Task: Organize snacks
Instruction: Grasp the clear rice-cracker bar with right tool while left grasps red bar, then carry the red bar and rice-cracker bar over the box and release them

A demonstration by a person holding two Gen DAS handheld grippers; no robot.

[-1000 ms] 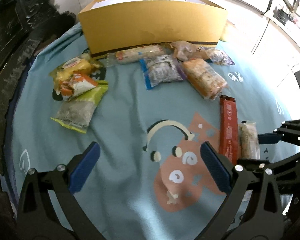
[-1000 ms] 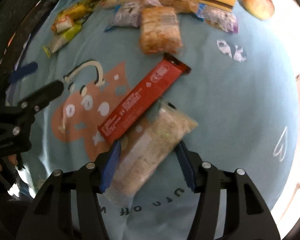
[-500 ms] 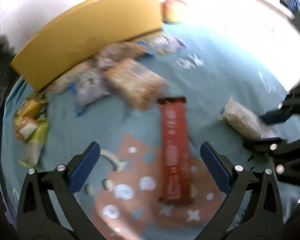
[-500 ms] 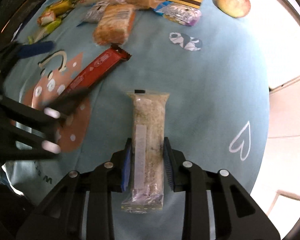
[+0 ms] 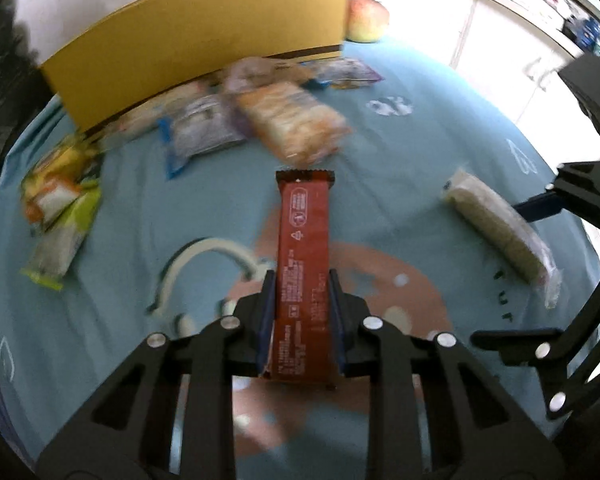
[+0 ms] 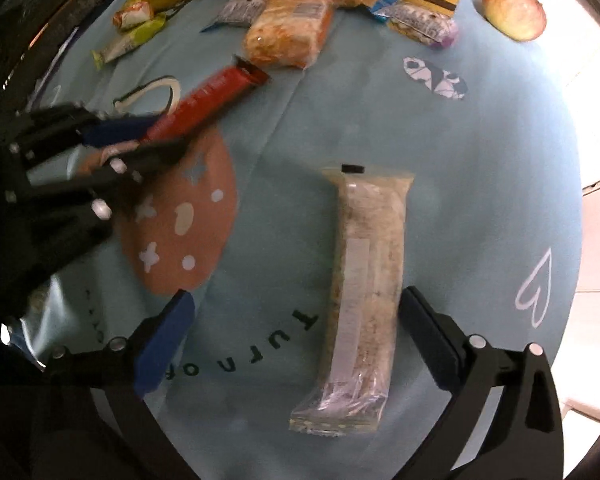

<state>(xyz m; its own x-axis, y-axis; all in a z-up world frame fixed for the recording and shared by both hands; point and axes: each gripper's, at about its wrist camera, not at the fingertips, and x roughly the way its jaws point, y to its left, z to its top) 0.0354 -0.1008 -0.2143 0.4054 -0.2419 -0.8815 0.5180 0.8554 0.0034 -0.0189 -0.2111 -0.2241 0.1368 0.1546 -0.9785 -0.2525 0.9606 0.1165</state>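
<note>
Sorting had barely begun: most snack packets still lay scattered on the blue tablecloth (image 5: 400, 152) before the yellow cardboard box (image 5: 204, 36). The left gripper (image 5: 302, 312), tilted steeply downward, had just closed its jaws on the near end of the red snack bar (image 5: 304, 236). The right gripper (image 6: 296, 344), pointing almost straight down, had just opened its jaws, the clear-wrapped cereal bar (image 6: 360, 292) lying loose on the table between them.

The tablecloth (image 6: 440, 152) is light blue with a terracotta print, white dots, stars and a white heart outline. The snack bar (image 5: 304, 248) is red. The box (image 5: 204, 40) is yellow. The apple (image 6: 514, 8) is red-yellow.
</note>
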